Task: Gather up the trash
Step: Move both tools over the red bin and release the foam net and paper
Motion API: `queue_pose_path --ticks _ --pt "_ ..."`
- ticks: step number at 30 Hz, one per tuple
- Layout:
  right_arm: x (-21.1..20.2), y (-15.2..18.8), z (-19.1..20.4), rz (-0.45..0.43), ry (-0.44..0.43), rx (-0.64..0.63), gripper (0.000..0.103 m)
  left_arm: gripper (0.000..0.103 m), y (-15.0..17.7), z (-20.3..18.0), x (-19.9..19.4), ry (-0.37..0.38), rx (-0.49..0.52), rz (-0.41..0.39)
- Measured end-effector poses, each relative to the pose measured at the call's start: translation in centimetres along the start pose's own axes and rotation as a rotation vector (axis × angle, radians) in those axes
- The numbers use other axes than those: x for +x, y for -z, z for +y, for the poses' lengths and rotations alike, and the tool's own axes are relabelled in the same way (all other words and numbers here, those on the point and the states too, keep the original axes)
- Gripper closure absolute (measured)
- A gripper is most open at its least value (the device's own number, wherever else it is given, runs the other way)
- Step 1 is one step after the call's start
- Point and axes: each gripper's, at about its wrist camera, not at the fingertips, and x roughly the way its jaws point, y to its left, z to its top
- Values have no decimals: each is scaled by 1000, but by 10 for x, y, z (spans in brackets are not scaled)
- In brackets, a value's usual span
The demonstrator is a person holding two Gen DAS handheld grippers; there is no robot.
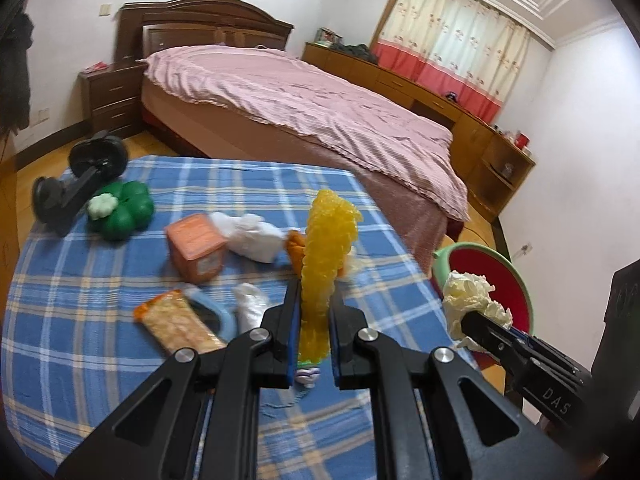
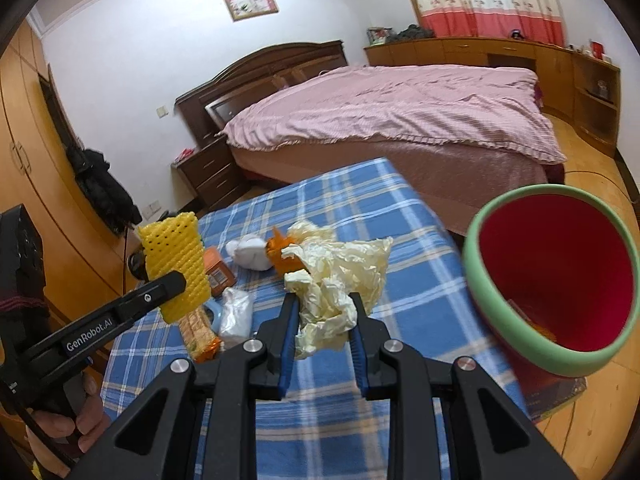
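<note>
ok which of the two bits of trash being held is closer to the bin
The crumpled cream paper in the right gripper: it sits right beside the red bin. The yellow foam net in the left gripper is farther away, over the table.

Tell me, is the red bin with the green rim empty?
Not quite empty. The red bin with the green rim shows mostly bare red inside, with something small and orange at the bottom. What it is, cannot tell.

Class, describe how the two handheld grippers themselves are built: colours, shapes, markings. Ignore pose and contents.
The left gripper and the right gripper match: matte black angular linkage arms with triangular cut-outs, round silver pivot bolts, and blue pads lining the fingers. White lettering on the side reads "GenRobot.AI". A bare hand grips the left handle.
</note>
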Motion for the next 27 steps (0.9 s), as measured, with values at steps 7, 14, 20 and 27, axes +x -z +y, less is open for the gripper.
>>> queue_pose_path --ticks 7,14,20,27 --pt "-22 0 -34 -39 42 57 77 92 1 -38 10 36 61 29" --pt "-45 0 -68 -83 91 118 77 92 2 -77 24 74 129 57" --pt "-57 1 -101 -103 139 174 77 92 2 -112 39 106 186 79" --pt "-62 4 -143 -105 197 243 77 92 3 -150 65 139 243 122"
